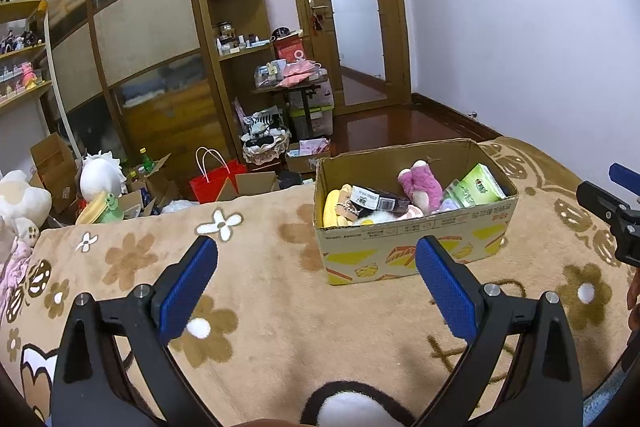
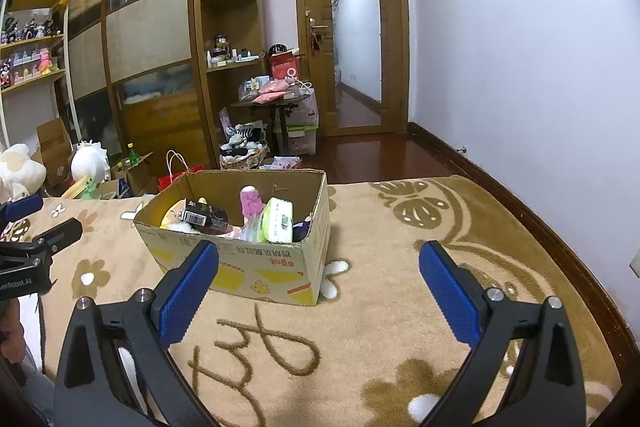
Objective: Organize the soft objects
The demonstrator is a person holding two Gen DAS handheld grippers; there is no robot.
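Left wrist view: tan blanket (image 1: pixel 280 307) with brown flowers spread across the bed; behind it a wooden wardrobe (image 1: pixel 136 39), a glazed door (image 1: pixel 352 15), a pale wall and dark floor strewn with clutter. Left gripper (image 1: pixel 316 259) spread wide, blue pads (image 1: pixel 188 287) empty, hovering over the blanket. Cardboard box (image 1: pixel 408 251) ahead and slightly right, near the right fingertip, resting on the blanket; inside, a pink plush (image 1: pixel 420 183), a yellow plush (image 1: pixel 334 203), a green tissue pack (image 1: pixel 480 185). Shown only here: white plush toys (image 1: pixel 24 203) and a red bag (image 1: pixel 214 179) beyond the bed's left edge.

Right wrist view: same blanket (image 2: pixel 360 327), here with a butterfly pattern (image 2: pixel 412 207) and the bed's right edge. Right gripper (image 2: pixel 318 261) also gaping wide, holding nothing. Box (image 2: pixel 256 267) ahead and to the left, just past the left fingertip. Left gripper (image 2: pixel 36 223) at far left, spacing of its fingers impossible to judge from this angle.
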